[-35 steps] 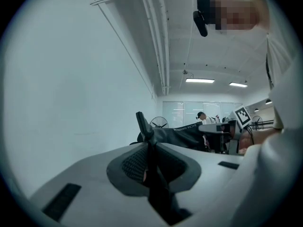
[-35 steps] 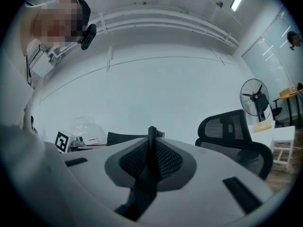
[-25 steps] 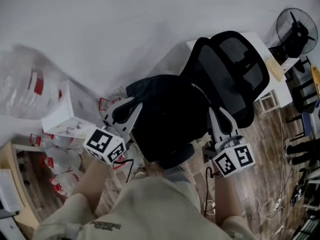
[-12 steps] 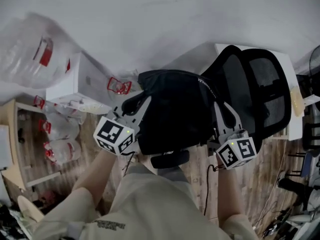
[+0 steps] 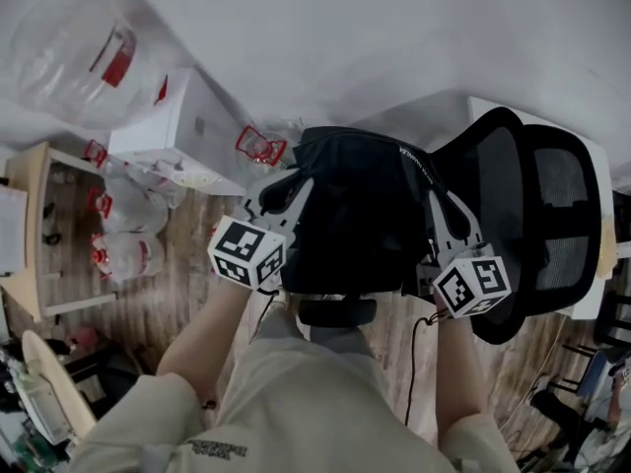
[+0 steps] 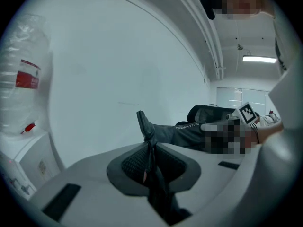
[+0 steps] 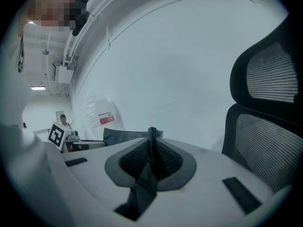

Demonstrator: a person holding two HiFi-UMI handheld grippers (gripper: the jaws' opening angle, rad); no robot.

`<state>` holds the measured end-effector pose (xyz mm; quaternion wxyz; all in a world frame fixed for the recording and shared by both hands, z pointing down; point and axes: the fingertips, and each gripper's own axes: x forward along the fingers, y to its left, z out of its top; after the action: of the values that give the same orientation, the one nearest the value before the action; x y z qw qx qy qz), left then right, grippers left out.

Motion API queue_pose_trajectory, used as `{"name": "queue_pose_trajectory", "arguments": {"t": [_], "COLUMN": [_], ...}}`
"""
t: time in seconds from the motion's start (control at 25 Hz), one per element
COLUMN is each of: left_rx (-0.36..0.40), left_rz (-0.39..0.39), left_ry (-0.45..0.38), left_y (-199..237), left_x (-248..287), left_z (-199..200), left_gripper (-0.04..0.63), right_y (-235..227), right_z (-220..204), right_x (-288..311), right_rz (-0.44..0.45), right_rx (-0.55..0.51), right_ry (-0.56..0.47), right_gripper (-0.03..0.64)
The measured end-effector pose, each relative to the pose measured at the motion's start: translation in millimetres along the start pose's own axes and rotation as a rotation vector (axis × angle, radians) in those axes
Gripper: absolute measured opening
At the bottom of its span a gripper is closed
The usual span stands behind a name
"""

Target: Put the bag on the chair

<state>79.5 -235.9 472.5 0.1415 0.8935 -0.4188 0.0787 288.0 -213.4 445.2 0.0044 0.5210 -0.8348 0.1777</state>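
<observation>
Both claws are pinched on the black bag (image 5: 355, 205). The left gripper (image 5: 299, 180) nips a fold of its fabric at centre-left of the head view, and the right gripper (image 5: 435, 201) nips another at centre-right. The bag hangs between them, just left of the chair (image 5: 552, 215) and its mesh back (the seat beneath is hidden). The step would go best if both sides were lowered evenly until the bag rests on the seat against the backrest, and only then let go. The white lettering (image 5: 418, 163) on the bag is too small to read, as is the red label on the clear jug (image 5: 84, 52) at upper left.
</observation>
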Motion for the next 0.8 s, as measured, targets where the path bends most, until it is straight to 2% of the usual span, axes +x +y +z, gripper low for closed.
{"name": "queue_pose_trajectory", "arguments": {"t": [0.2, 0.48, 0.8], "left_rx": [-0.052, -0.106, -0.124], "left_rz": [0.022, 0.023, 0.002], "left_ry": [0.023, 0.076, 0.147], "left_y": [20, 49, 76], "left_x": [5, 15, 33], "left_z": [-26, -56, -110], "left_gripper": [0.064, 0.064, 0.064], "right_y": [-5, -11, -21], "right_z": [-17, -49, -106], "right_x": [22, 48, 69], "right_rz": [-0.013, -0.032, -0.073], "right_rx": [-0.024, -0.005, -0.036], "right_ry": [0.012, 0.033, 0.111], "right_gripper": [0.057, 0.057, 0.057]}}
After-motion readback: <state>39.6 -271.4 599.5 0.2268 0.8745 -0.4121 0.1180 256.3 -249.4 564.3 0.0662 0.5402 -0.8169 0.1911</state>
